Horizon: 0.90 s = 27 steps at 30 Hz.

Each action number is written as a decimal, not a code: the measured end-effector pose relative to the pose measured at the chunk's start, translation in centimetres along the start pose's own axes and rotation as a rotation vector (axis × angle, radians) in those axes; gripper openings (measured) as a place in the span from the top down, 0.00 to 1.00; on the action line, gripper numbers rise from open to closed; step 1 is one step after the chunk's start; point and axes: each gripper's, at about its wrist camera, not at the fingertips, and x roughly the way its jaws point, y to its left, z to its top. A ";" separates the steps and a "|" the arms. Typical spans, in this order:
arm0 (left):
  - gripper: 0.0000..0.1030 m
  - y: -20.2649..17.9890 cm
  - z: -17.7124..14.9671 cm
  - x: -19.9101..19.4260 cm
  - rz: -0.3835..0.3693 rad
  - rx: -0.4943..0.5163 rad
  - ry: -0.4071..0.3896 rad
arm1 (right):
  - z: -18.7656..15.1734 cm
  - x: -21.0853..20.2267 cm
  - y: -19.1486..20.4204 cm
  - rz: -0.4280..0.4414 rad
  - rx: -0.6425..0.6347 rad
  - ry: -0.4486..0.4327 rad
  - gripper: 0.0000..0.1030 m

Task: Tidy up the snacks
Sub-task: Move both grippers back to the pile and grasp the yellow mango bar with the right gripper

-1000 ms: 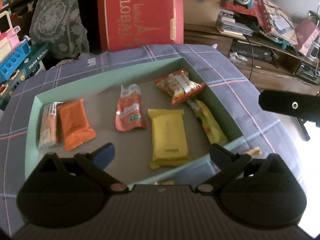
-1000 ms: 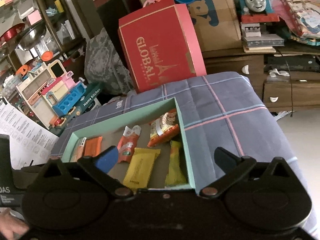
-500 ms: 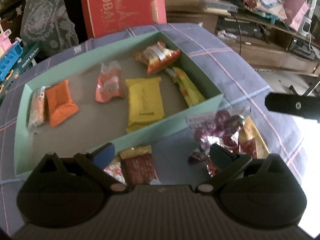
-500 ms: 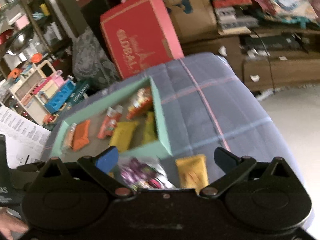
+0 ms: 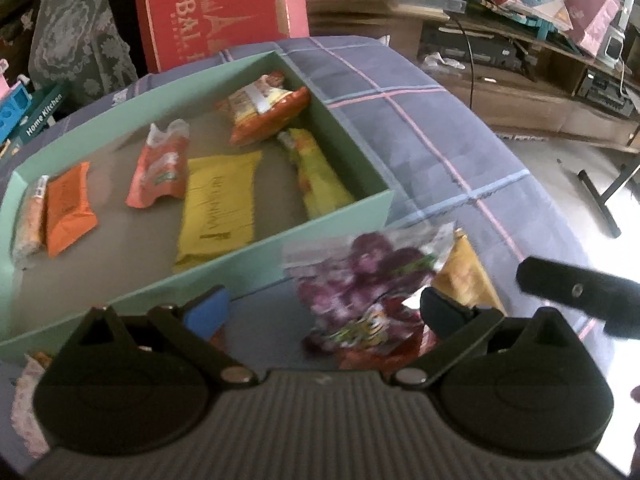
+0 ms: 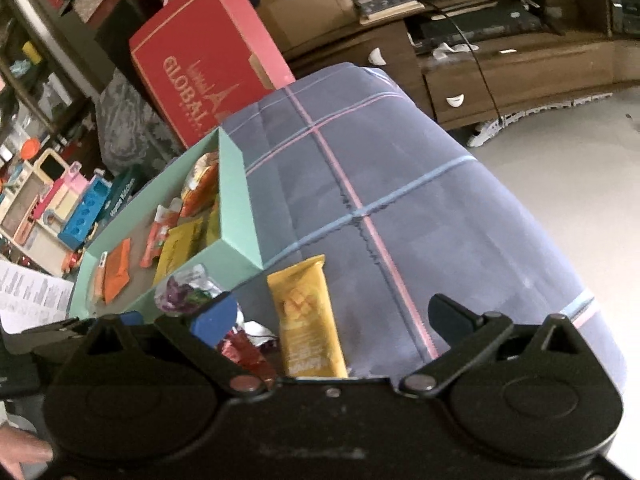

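Both jaws are standing wide, gripping nothing: the left gripper (image 5: 324,306) is hovering with a purple snack bag (image 5: 360,276) between its jaws. Ahead and left, the green box (image 5: 332,222) is holding packets, while a yellow packet (image 6: 306,316) is lying between the right gripper's (image 6: 330,316) jaws on the plaid cloth (image 6: 420,200).

six snacks lie in the box (image 5: 340,216); bags (image 5: 360,280) lie before it.

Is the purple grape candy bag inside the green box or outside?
Outside. The purple candy bag lies on the plaid cloth, against the green box's near wall.
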 end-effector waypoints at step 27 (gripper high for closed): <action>0.00 9.7 -3.1 1.0 0.130 -0.233 0.019 | -3.2 5.2 7.4 -0.119 -0.380 0.043 0.50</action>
